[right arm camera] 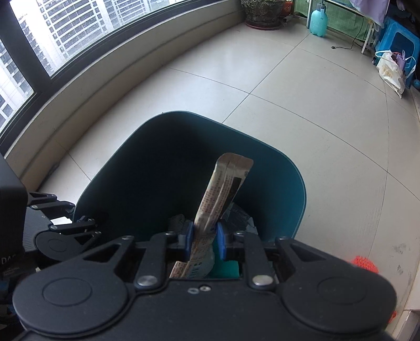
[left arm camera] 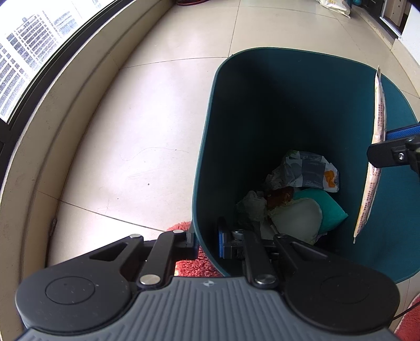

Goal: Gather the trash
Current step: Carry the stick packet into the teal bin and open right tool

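A flat printed wrapper [right arm camera: 223, 194] stands nearly upright over the open dark teal bin [right arm camera: 294, 183]. At the bin's bottom lie crumpled wrappers [left arm camera: 307, 170] (one white, one teal) in a loose heap.

Floor: pale, glossy tiles [right arm camera: 302, 110] crossed by thin dark grout lines, bounded on one side by a curved beige kerb [right arm camera: 110, 76] beneath a dark-framed window.
Bin: a dark teal waste bin [right arm camera: 294, 183] is seen standing upright on the tiles, near the kerb.
Mat: a red shaggy mat [left arm camera: 194, 265] is laid at the bin's foot, touching its base.
Far corner: a potted plant [right arm camera: 263, 11], a light blue bottle [right arm camera: 318, 22] and a blue stool [right arm camera: 397, 44] are set on the floor, well apart from the bin.
Bags: white carrier bags [right arm camera: 392, 70] are propped beside the stool.
Cable: a black cord [right arm camera: 346, 48] is trailed across the tiles near the bottle.
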